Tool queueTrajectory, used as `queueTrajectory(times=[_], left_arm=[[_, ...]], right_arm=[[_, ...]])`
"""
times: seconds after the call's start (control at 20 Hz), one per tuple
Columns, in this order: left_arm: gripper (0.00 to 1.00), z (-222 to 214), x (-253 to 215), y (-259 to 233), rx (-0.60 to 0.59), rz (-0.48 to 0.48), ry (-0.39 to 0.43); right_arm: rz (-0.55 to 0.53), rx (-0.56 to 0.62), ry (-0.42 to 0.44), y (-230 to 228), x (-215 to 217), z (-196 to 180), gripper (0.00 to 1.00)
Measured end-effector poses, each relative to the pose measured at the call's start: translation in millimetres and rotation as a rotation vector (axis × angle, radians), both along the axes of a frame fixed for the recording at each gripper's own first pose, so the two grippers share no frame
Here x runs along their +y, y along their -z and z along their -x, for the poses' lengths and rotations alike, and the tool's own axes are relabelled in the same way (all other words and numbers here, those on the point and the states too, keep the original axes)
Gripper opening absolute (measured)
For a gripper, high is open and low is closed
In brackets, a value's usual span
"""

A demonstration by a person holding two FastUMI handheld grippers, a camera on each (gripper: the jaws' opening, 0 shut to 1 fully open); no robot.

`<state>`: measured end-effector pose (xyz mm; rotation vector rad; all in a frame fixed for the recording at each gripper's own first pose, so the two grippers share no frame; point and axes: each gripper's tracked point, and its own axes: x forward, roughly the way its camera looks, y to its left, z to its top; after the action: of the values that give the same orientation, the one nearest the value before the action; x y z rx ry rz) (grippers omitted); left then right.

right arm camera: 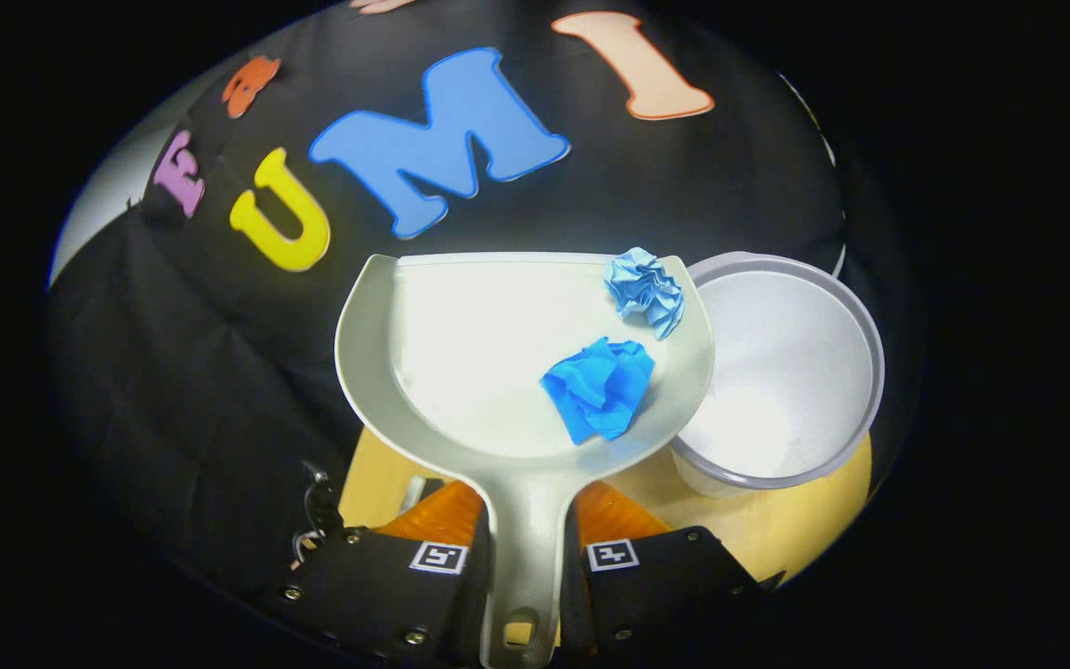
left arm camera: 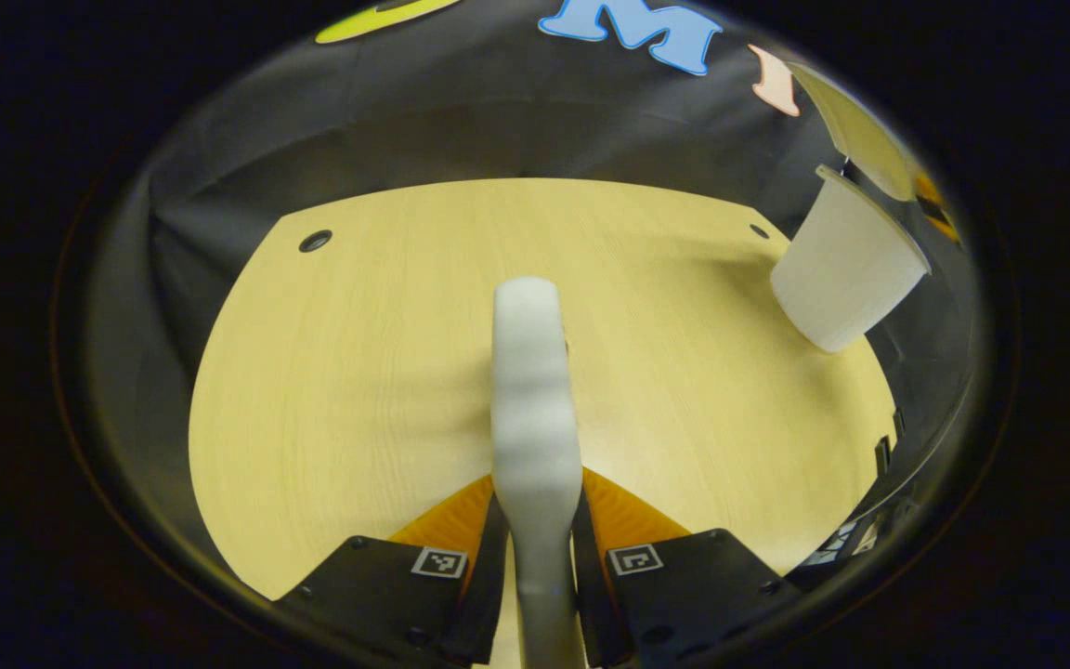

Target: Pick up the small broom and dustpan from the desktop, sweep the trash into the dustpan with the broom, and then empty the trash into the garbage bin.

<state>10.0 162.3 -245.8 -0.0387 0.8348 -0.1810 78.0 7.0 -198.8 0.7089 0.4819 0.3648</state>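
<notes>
Gripping the dustpan (right arm camera: 498,372) by its handle, the right tool (right arm camera: 528,557) holds it beside the white garbage bin (right arm camera: 795,372), two crumpled blue paper balls (right arm camera: 600,386) inside. The left tool (left arm camera: 535,557) is clamped on the broom handle (left arm camera: 530,390) above the desk (left arm camera: 358,372).

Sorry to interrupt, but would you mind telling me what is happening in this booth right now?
A person is clearing up desk trash with two tools. The right hand-held gripper is shut on the dustpan handle, holding it raised beside the white garbage bin, with two crumpled blue paper balls lying in it, not yet tipped out. The left hand-held gripper grips the broom handle above the wooden desktop.
</notes>
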Motion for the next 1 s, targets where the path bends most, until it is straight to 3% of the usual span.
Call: queueTrajectory(times=[0.15, 0.2, 0.3, 0.45, 0.55, 0.65, 0.8, 1.0], left_arm=[[0.41, 9.2, -12.1, -0.4, 0.001, -0.009, 0.002], [0.41, 10.8, -17.7, 1.1, 0.0, -0.012, 0.002], [0.41, 15.8, -33.9, 1.0, -0.004, -0.009, -0.006], [0.41, 31.1, -42.9, 0.5, -0.005, -0.003, -0.041], [0.43, 41.2, -46.6, -0.1, -0.007, -0.004, -0.071], [0.43, 45.8, -48.2, -1.1, -0.007, 0.0, -0.094], [0.39, 52.4, -48.4, 4.5, -0.009, 0.016, -0.116], [0.41, 59.3, -28.3, 11.4, -0.004, 0.026, -0.108]], right_arm=[[-0.397, -0.013, 0.081, -26.2, -7.9, -6.2, 0.32], [-0.457, -0.013, 0.093, -29.6, -8.8, -7.5, 0.32], [-0.695, -0.019, 0.126, -43.9, -19.3, -9.1, 0.32], [-1.053, -0.06, 0.112, -67.7, -38.6, -7.0, 0.33], [-1.196, -0.08, 0.059, -76.5, -41.0, -2.2, 0.32], [-1.225, -0.078, 0.023, -74.7, -42.7, -3.4, 0.32], [-1.179, -0.071, 0.008, -79.7, -31.7, -2.0, 0.32], [-0.821, -0.1, 0.045, -79.2, 14.0, -0.6, 0.32]])
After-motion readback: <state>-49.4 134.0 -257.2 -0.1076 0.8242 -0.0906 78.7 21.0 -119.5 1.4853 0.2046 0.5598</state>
